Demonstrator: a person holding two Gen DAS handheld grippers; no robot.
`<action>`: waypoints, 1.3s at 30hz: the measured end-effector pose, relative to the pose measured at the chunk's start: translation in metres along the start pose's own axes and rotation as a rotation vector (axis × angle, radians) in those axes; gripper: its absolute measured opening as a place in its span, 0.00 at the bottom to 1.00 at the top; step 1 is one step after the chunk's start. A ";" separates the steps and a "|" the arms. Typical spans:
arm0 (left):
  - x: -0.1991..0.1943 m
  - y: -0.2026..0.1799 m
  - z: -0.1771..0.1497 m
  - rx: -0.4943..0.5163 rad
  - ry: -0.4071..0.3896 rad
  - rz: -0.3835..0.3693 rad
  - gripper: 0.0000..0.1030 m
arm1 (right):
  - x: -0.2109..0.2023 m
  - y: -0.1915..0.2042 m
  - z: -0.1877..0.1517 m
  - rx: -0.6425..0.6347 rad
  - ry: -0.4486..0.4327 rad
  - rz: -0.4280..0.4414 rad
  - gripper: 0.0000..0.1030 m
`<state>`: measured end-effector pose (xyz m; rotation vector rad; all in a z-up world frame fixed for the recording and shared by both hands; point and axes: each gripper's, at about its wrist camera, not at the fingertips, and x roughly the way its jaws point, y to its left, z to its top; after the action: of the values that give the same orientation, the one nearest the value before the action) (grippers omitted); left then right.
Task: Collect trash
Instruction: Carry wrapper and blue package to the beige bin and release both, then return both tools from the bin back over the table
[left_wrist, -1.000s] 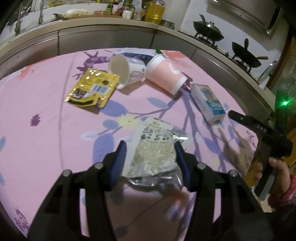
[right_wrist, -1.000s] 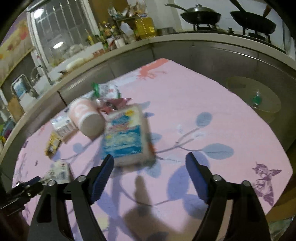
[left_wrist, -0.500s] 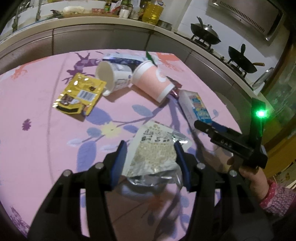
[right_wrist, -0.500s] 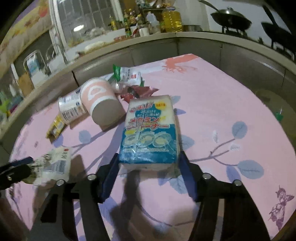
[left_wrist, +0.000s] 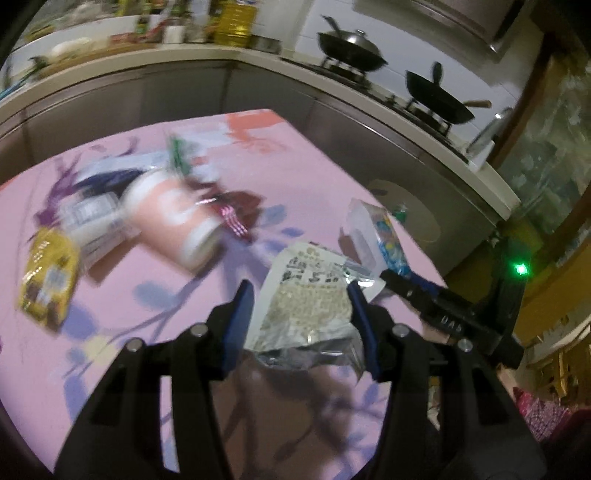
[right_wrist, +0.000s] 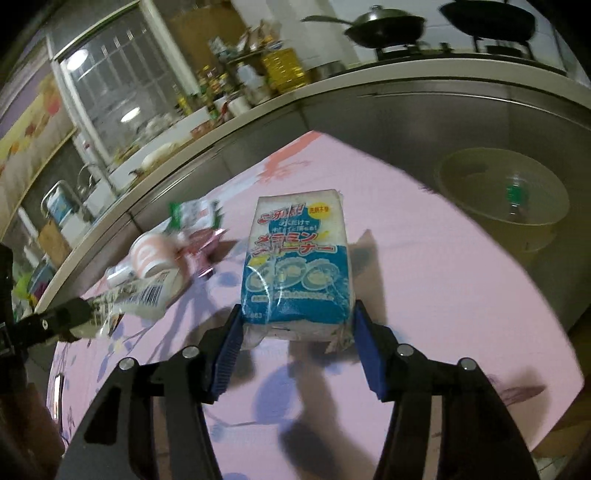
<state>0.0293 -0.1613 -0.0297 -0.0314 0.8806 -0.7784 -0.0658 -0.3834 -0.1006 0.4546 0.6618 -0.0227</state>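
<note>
A pink flower-printed cloth (right_wrist: 424, 280) is covering the table, which is standing against a grey kitchen counter (right_wrist: 406, 110) bearing woks and bottles. The right gripper (right_wrist: 297, 325), its jaws having just been closing, is clamping a blue-and-white packet (right_wrist: 295, 266) printed with Japanese script, raised off the cloth. The left gripper (left_wrist: 301, 314) is gripping a crumpled silver wrapper (left_wrist: 306, 306), half closed. A pink cup (left_wrist: 173, 225) and yellow packet (left_wrist: 48, 273) are lying on the cloth.

A pink flowered tablecloth (left_wrist: 314, 177) covers the table; a pink cup (left_wrist: 173, 225) lies at ten o'clock, a yellow packet (left_wrist: 48, 277) at nine.
</note>
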 end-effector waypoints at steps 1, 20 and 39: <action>0.011 -0.009 0.008 0.015 0.010 -0.012 0.49 | -0.003 -0.011 0.003 0.017 -0.009 -0.006 0.54; 0.253 -0.178 0.147 0.252 0.189 -0.108 0.50 | -0.009 -0.211 0.085 0.362 -0.116 -0.134 0.62; 0.211 -0.157 0.139 0.158 0.117 -0.061 0.74 | -0.025 -0.202 0.083 0.425 -0.238 -0.078 0.75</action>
<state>0.1139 -0.4466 -0.0303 0.1289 0.9299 -0.9120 -0.0698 -0.6037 -0.1085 0.8207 0.4372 -0.2920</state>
